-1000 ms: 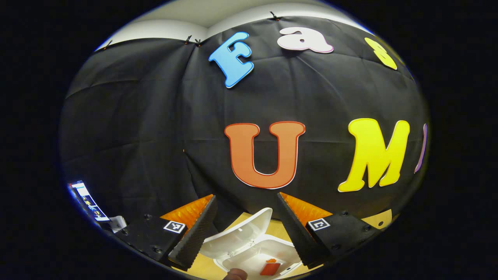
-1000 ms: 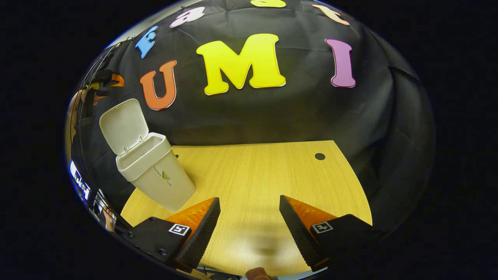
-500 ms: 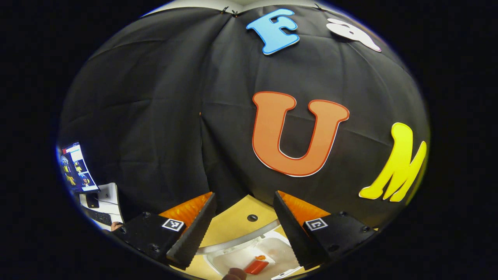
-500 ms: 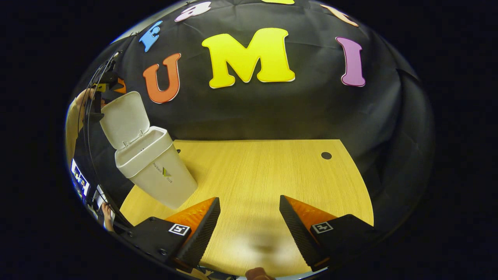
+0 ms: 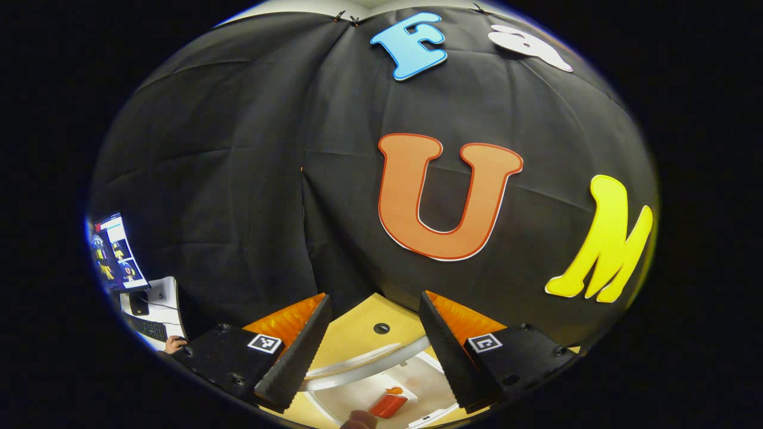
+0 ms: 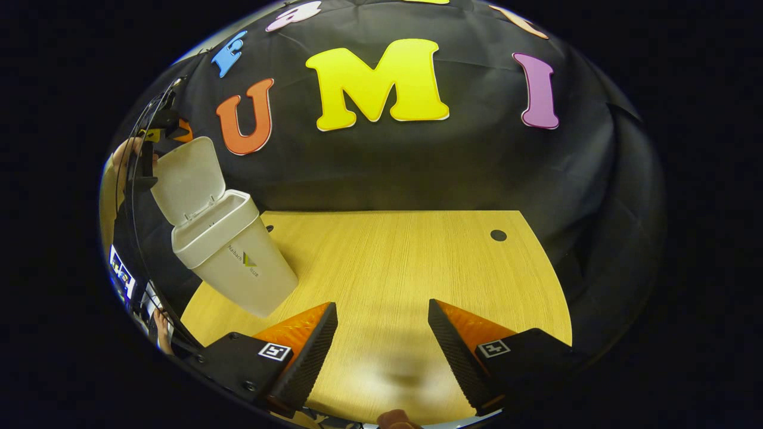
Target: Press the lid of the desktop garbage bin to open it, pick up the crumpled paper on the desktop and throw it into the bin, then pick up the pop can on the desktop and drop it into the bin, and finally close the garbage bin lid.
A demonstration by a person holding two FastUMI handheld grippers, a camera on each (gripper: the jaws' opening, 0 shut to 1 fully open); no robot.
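Observation:
The white desktop bin (image 6: 232,262) stands at the table's left side with its lid (image 6: 188,179) raised. In the left gripper view I look down into the bin (image 5: 429,384); an orange pop can (image 5: 387,405) lies at its bottom, and the lid's edge (image 5: 363,363) crosses between my fingers. My left gripper (image 5: 372,351) is open above the bin with nothing held. In the right gripper view the left gripper (image 6: 156,128) and the hand holding it sit just behind the lid's top. My right gripper (image 6: 381,351) hangs open over the bare wooden table (image 6: 405,268).
The wooden table has a cable hole at the far right (image 6: 498,235) and one behind the bin (image 5: 381,328). A monitor (image 5: 113,253) and a keyboard (image 5: 146,328) on a side desk stand left, outside the booth. Black cloth walls close the back.
My left gripper has swung up and over behind the raised lid, so the lid now shows edge-on. The right gripper has barely moved.

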